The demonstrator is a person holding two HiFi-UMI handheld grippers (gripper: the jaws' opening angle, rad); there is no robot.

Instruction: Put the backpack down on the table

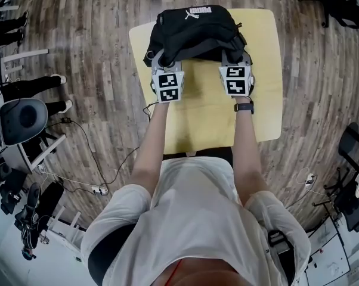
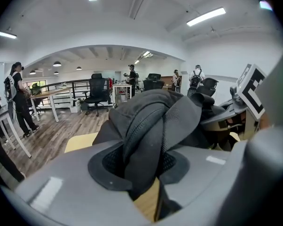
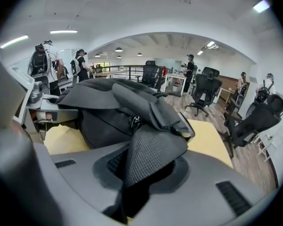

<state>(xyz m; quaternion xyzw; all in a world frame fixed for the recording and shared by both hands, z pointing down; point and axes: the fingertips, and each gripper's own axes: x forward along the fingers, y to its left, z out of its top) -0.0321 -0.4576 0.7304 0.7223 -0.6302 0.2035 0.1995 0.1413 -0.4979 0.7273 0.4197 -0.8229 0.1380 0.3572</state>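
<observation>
A black backpack [image 1: 194,31] rests on the far part of the pale yellow table [image 1: 215,118]. My left gripper [image 1: 164,64] is at the bag's near left edge and my right gripper [image 1: 236,59] at its near right edge. In the left gripper view a padded black shoulder strap [image 2: 141,145] runs between the jaws of the left gripper [image 2: 144,173], which are shut on it. The backpack [image 2: 155,112] bulks just beyond. In the right gripper view the right gripper [image 3: 141,180] is shut on a mesh-lined strap [image 3: 153,149], and the backpack [image 3: 104,112] lies just ahead on the table [image 3: 207,142].
Wood floor surrounds the table. A grey office chair [image 1: 24,119] and cables [image 1: 102,159] are on the floor at the left. Black office chairs [image 3: 207,88] stand beyond the table. People [image 2: 17,95] stand near desks in the background.
</observation>
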